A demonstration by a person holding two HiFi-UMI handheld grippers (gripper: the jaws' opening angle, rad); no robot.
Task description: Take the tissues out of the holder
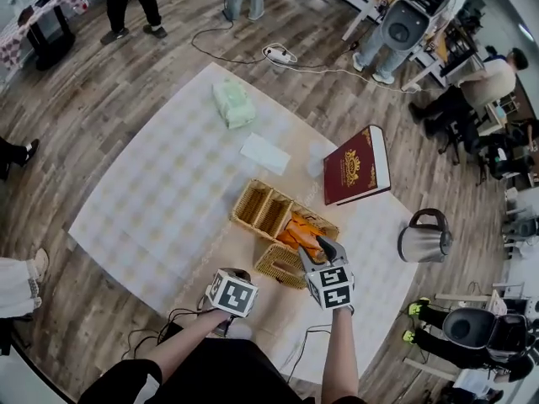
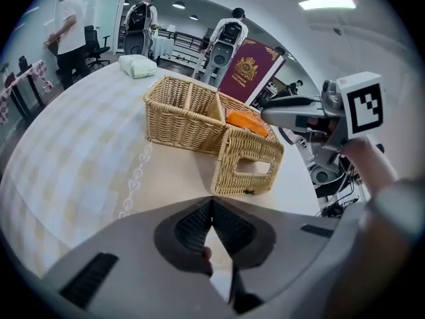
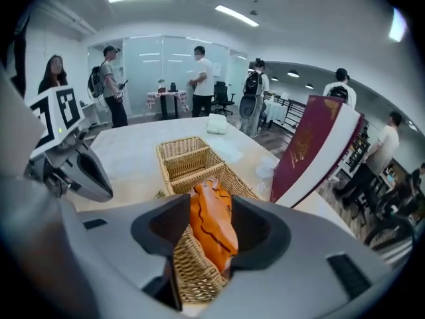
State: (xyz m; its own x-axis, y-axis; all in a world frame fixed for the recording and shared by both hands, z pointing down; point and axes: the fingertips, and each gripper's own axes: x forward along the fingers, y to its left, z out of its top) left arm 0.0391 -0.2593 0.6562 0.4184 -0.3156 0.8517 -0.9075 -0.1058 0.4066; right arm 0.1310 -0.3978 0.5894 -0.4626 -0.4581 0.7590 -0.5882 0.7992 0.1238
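Right hand-held gripper (image 1: 320, 247) hangs tilted down over the near end of the holder (image 1: 280, 265). Its jaws are wide apart, and the orange pack (image 1: 301, 230) of tissues stands between them. In the right gripper view the pack rises out of its wicker compartment and fills most of the gap. The right pad looks to be at or against its side and the left pad stands clear, so I judge that nothing is clamped yet. The pack's long axis runs away from this gripper, along the line the jaws point. The jaws therefore bracket its narrow width, and closing as they stand should catch it across the short way.

Left hand-held gripper (image 2: 212, 202) has its jaws together with nothing in them. It hovers over the counter (image 1: 168, 192) just short of the holder's near end wall, beside the right one and farther from the pack. The right hand is plainly the nearer and the one placed for the pull.

The holder sits toward the near right part of the counter, not far from its near edge. The pack is in the compartment at the near end, and the two far compartments look empty. A red book (image 1: 355, 165) stands beyond the holder toward the right edge, apart from it. A light wicker holder may rise with the pack, so the left hand-held gripper could well be needed to steady it.
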